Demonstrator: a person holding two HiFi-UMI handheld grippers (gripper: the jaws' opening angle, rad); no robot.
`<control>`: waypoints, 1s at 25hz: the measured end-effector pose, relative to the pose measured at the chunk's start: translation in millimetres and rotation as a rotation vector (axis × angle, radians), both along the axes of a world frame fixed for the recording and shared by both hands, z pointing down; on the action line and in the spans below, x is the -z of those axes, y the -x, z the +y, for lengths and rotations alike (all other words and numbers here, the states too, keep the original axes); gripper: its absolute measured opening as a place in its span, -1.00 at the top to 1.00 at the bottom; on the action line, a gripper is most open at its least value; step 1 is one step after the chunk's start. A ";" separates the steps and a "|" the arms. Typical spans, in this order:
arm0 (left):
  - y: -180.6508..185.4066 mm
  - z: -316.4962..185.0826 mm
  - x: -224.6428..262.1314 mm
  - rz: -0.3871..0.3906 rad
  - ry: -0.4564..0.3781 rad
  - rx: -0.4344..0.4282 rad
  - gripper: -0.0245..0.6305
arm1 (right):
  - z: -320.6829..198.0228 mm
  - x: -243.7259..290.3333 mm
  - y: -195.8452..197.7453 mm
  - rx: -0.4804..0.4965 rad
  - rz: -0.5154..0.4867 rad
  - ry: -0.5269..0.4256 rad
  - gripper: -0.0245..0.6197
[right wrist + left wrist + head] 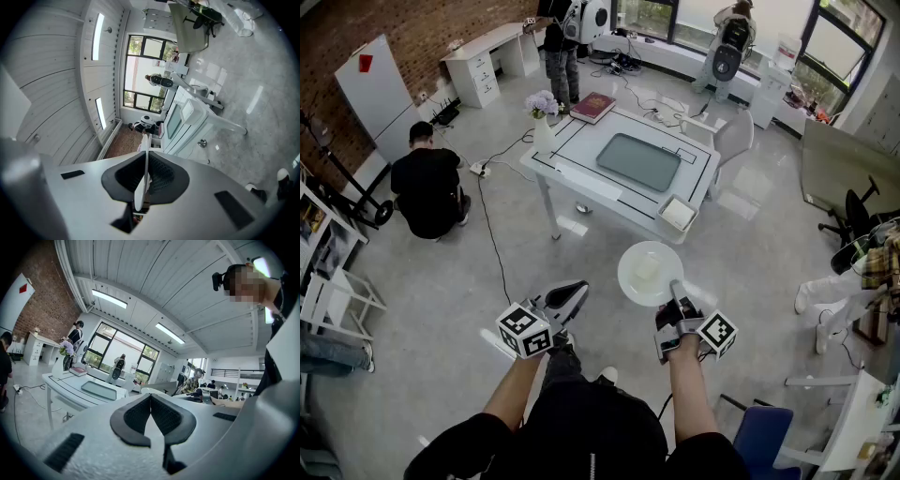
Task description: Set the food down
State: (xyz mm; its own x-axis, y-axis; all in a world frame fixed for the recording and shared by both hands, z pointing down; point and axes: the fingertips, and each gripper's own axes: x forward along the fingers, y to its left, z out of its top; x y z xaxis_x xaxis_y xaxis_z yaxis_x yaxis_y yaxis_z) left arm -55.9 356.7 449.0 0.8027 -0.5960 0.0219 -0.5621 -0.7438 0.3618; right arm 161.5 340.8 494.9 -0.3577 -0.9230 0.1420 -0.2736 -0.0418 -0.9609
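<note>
A round white plate [636, 281] carrying a pale piece of food [648, 268] hangs over the floor, short of the white table [581, 181]. My right gripper [677, 292] is shut on the plate's near rim. In the right gripper view the plate [143, 173] shows edge-on, clamped between the dark pads [161, 174]. My left gripper [574, 296] floats to the left of the plate, shut and holding nothing. Its pads [165, 417] meet at the tips in the left gripper view, which looks toward the table [70, 385].
On the table lie a grey-green mat [639, 161], a small white box [678, 214], a red book [592, 107] and a vase of flowers [542, 112]. A person in black [428, 190] crouches at the left by floor cables [492, 246]. A white chair [733, 137] stands beyond the table.
</note>
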 end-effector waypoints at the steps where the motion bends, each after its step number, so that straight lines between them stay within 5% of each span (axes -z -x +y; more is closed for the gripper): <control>1: -1.0 -0.2 -0.7 -0.001 0.001 -0.001 0.91 | -0.6 1.0 -0.1 0.002 0.000 -0.006 0.87; 25: -29.3 -15.1 -7.2 -0.043 -0.001 -0.028 0.91 | -14.2 -8.2 -15.8 0.024 -0.008 0.000 0.87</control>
State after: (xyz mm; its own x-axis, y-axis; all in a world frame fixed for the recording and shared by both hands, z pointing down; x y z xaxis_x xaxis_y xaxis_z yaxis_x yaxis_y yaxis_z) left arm -26.6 341.5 456.2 0.8177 -0.5730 0.0555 -0.5555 -0.7602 0.3369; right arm 177.2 326.6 503.1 -0.3806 -0.9142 0.1390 -0.2665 -0.0355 -0.9632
